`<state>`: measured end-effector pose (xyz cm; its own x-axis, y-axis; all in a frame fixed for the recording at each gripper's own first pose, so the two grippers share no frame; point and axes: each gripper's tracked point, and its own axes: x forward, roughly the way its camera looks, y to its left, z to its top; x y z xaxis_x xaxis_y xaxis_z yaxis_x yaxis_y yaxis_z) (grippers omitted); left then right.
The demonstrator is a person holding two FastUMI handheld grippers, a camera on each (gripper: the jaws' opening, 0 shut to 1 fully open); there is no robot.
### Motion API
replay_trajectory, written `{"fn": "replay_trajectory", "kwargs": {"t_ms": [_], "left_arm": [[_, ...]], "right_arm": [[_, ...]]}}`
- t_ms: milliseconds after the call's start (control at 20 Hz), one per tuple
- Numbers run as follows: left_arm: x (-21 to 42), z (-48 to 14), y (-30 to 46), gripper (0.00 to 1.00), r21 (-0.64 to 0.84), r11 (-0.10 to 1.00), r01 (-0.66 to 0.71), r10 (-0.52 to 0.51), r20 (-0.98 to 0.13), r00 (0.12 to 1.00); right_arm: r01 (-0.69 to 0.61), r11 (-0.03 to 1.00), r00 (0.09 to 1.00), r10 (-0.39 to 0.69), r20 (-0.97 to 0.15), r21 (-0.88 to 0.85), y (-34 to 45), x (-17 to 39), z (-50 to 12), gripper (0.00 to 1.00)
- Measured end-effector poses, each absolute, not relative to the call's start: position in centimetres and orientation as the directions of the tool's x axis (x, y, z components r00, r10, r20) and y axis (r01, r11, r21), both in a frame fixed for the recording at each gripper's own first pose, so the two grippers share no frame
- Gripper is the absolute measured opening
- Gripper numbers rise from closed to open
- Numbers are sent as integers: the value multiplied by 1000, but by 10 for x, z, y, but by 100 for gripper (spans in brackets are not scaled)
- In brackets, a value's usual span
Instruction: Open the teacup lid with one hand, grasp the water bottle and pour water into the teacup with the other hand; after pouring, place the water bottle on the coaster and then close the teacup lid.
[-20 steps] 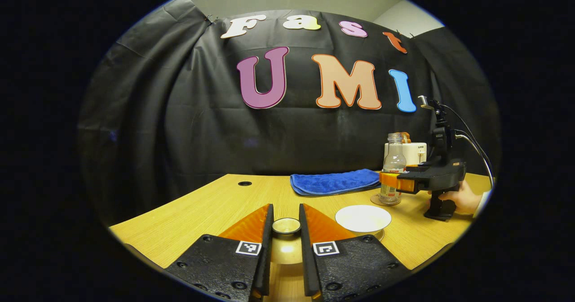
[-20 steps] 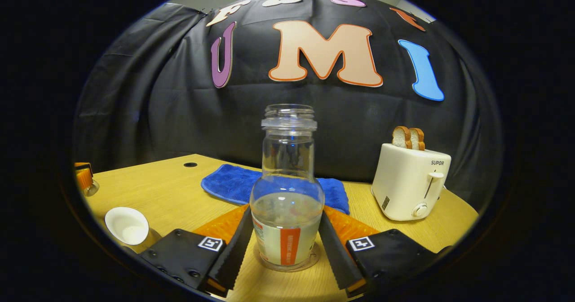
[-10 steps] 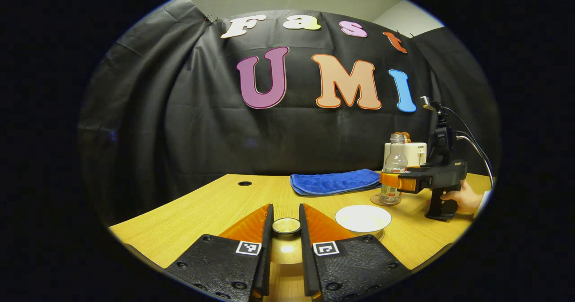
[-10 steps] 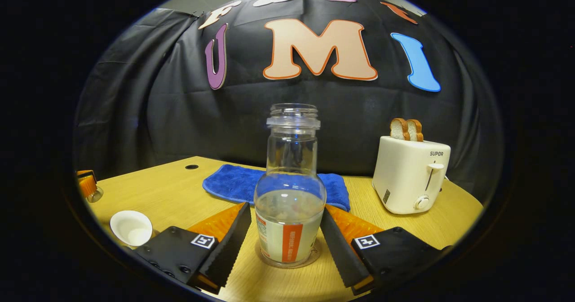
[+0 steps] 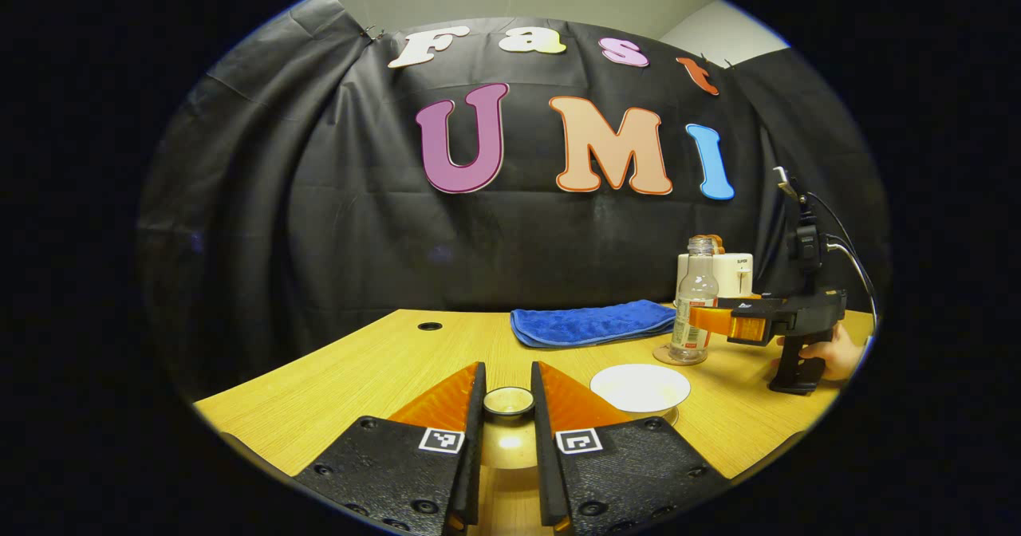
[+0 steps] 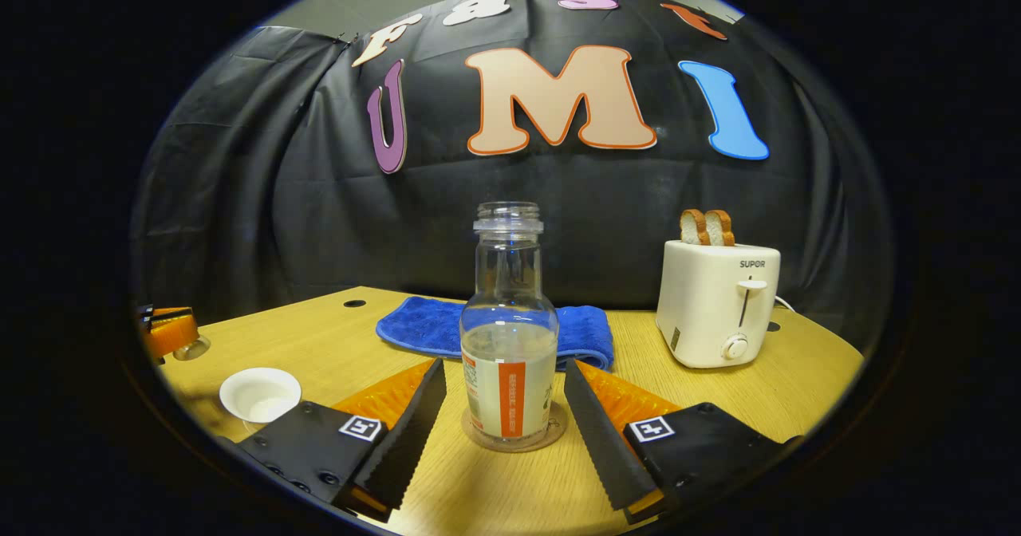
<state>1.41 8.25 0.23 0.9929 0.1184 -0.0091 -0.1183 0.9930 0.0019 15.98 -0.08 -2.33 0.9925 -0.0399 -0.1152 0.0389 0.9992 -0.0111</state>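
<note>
A light wooden desk (image 6: 335, 344) with a rounded front edge stands in a booth hung with black cloth; above the cloth a strip of pale wall and ceiling shows. A small round cable hole (image 5: 429, 326) sits near the desk's back edge on the left side.

In the right gripper view, the water bottle (image 6: 509, 336) stands upright on a round coaster (image 6: 514, 439) near the desk's front edge, open at the top and partly filled with water. The right gripper (image 6: 504, 424) has its fingers spread, one on each side of the bottle, with a gap showing between each finger and the glass. Behind the bottle a folded blue towel (image 6: 423, 325) lies toward the back edge, and a white toaster (image 6: 718, 305) holding two slices of bread (image 6: 707, 227) stands at the back right.

In the left gripper view, the left gripper (image 5: 507, 408) pinches the knob of the lid (image 5: 508, 402) between its two fingers, holding it above the desk near the front edge. Just to the right, the white teacup (image 5: 640, 388) sits open on the desk. Farther off at the desk's right edge, a hand (image 5: 833, 352) holds the other gripper, its orange fingers level with the bottle.
</note>
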Motion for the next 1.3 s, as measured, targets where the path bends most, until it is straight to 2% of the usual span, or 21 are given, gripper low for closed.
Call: {"fn": "replay_trajectory", "kwargs": {"t_ms": [100, 200, 450, 550, 600, 650, 700, 900, 950, 1000, 1100, 1150, 1300], "left_arm": [[16, 3, 81, 27, 1, 994, -112, 112, -8, 994], [19, 4, 79, 27, 0, 995, -102, 102, -10, 995], [31, 2, 63, 27, -1, 999, -46, 46, -13, 999], [37, 0, 55, 27, -1, 1000, -20, 20, -16, 1000], [41, 1, 51, 27, -1, 1000, -6, 6, -15, 1000], [44, 1, 47, 27, -2, 1000, 5, -5, -16, 1000], [46, 1, 44, 28, -1, 1000, 14, -14, -17, 1000], [57, 2, 26, 27, -3, 998, 58, -58, -16, 998], [60, 1, 21, 27, -3, 997, 73, -73, -16, 997], [61, 3, 13, 28, -3, 996, 93, -93, -15, 996], [65, 0, 0, 27, -2, 991, 132, -132, -18, 991], [69, 0, -2, 27, -1, 990, 143, -143, -23, 989], [73, -1, -11, 27, 2, 985, 171, -170, -34, 985]], "right_arm": [[31, 999, 995, -32, -98, -13, 0, 146, -20, 92], [19, 1000, 997, -20, -75, -12, -1, 135, -16, 95], [9, 1000, 1000, -9, -8, -6, -5, 108, -4, 96], [2, 1000, 1000, -2, -11, -5, -6, 99, -5, 95], [-7, 1000, 1000, 7, -13, -5, -5, 95, -6, 92], [-17, 1000, 1000, 17, -12, -5, -5, 91, -5, 92], [-24, 1000, 1000, 24, -12, -4, -7, 86, -5, 99], [-34, 999, 999, 34, -10, -3, -13, 69, -2, 92], [-32, 999, 999, 32, -10, -3, -16, 65, -2, 95], [-28, 1000, 1000, 28, -9, -4, -19, 62, -2, 92], [-30, 1000, 999, 30, -10, -3, -20, 58, -2, 95], [-34, 999, 999, 34, -11, -3, -20, 57, -2, 92], [-33, 999, 999, 33, -11, -2, -21, 56, -2, 95]]}}
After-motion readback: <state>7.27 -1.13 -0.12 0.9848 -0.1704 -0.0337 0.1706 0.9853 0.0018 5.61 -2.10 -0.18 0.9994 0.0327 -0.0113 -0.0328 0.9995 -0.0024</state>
